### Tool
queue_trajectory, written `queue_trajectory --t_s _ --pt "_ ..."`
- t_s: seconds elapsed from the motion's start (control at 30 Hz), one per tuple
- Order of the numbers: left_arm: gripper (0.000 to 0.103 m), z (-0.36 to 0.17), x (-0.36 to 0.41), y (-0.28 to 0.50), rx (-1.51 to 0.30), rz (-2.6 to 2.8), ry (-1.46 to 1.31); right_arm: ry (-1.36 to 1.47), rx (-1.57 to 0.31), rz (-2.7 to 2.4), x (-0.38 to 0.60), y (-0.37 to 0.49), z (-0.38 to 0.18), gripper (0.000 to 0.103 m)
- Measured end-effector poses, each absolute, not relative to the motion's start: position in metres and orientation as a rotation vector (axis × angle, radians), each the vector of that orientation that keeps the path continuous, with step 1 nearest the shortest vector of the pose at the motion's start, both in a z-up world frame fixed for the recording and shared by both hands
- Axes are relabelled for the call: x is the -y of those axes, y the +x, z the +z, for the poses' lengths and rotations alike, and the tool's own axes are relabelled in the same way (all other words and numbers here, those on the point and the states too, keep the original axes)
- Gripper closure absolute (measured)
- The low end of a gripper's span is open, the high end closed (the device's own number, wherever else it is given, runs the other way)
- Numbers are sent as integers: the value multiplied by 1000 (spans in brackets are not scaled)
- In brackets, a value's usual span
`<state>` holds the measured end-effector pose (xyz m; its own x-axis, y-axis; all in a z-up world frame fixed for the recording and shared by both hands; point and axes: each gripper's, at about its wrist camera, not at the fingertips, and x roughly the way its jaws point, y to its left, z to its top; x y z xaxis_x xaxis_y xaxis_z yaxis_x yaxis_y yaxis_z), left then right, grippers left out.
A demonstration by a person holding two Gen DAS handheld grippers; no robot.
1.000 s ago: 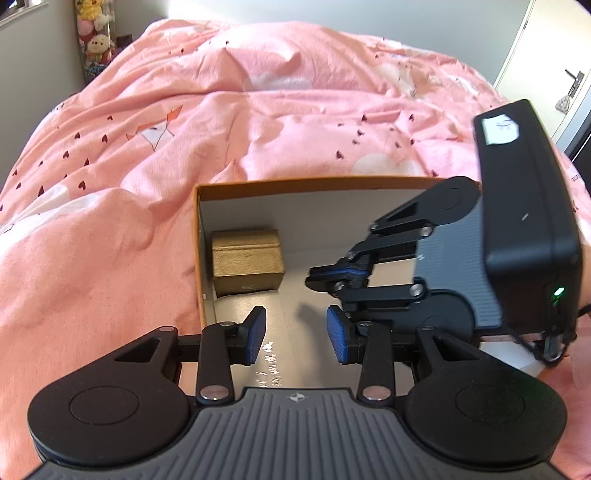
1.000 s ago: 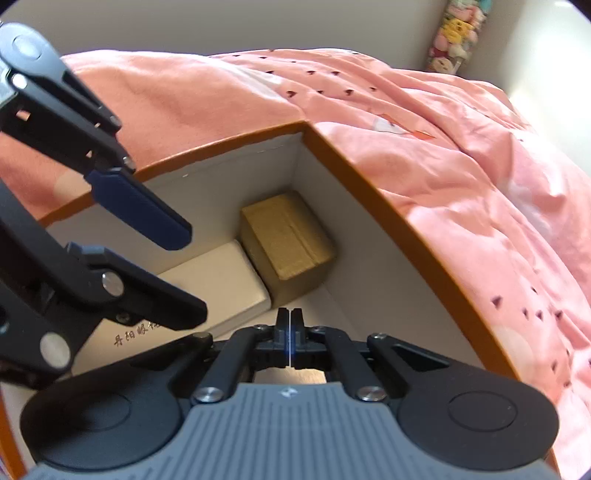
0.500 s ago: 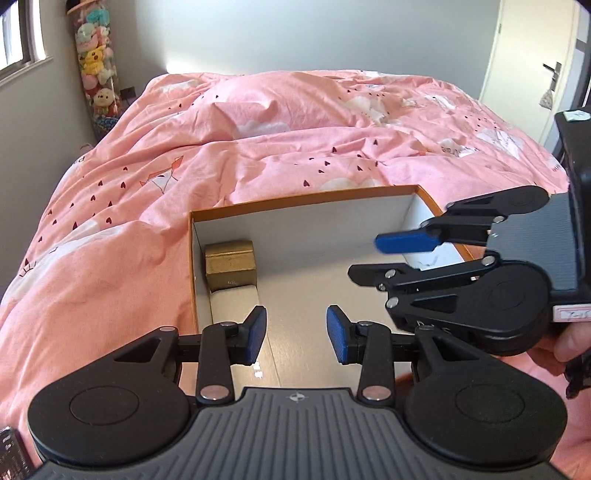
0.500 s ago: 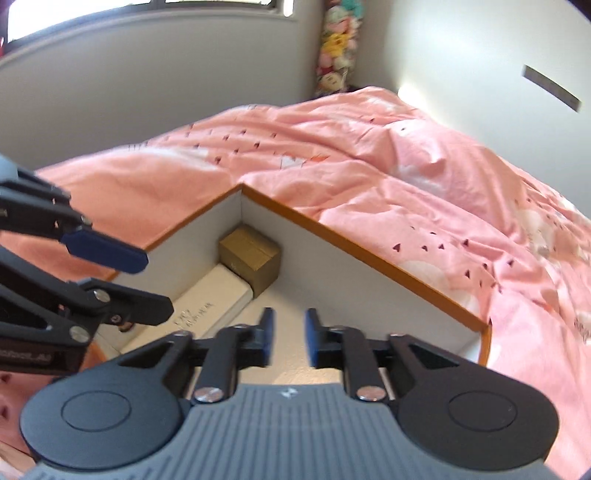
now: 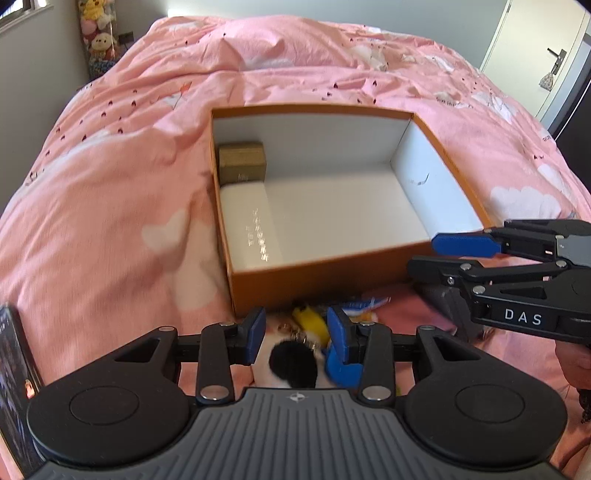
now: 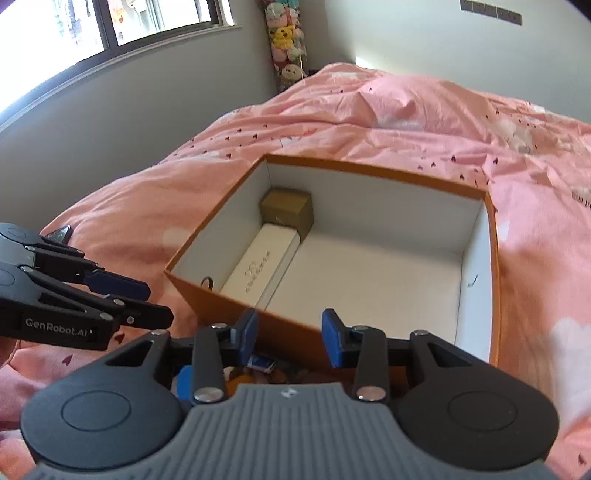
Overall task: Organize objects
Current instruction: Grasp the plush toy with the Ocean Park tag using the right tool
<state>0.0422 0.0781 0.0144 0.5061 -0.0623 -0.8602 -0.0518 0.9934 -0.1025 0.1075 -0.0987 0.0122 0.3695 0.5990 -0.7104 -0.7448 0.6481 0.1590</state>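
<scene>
An orange box (image 5: pixel 332 271) with a white inside sits on the pink bed; it also shows in the right wrist view (image 6: pixel 236 306). Inside, along its left wall, lie a gold carton (image 5: pixel 242 162) (image 6: pixel 288 210) and a long white carton (image 5: pixel 247 225) (image 6: pixel 258 269). My left gripper (image 5: pixel 295 338) is open, over small loose items in front of the box: a black-and-white plush (image 5: pixel 291 363), something yellow (image 5: pixel 312 321) and blue. My right gripper (image 6: pixel 290 341) is open and empty, just before the box's near wall; it also shows in the left wrist view (image 5: pixel 443 254).
A pink duvet (image 5: pixel 110 184) covers the bed. A dark flat object (image 5: pixel 14 387) stands at the left edge. A stack of plush toys (image 6: pixel 286 40) stands in the far corner. A door (image 5: pixel 546 59) is at the far right, a window (image 6: pixel 110 22) on the left wall.
Both grippers have pulled back out of the box toward its near side. The right gripper went from shut to open. The loose items in front of the box have come into view.
</scene>
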Motion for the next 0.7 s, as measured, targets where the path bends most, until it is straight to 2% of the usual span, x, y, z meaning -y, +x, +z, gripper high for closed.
queue_trajectory --t_s 0.23,0.43,0.7 --pt "53 -3 -73 32 -1106 -29 -108 -137 -988 871 104 89 -15 67" --pt "52 -14 -81 33 -1130 -3 -150 -58 -1029 865 96 97 -11 66" --pt "42 -30 -91 38 -1171 8 -205 -31 -1203 820 63 112 -36 54"
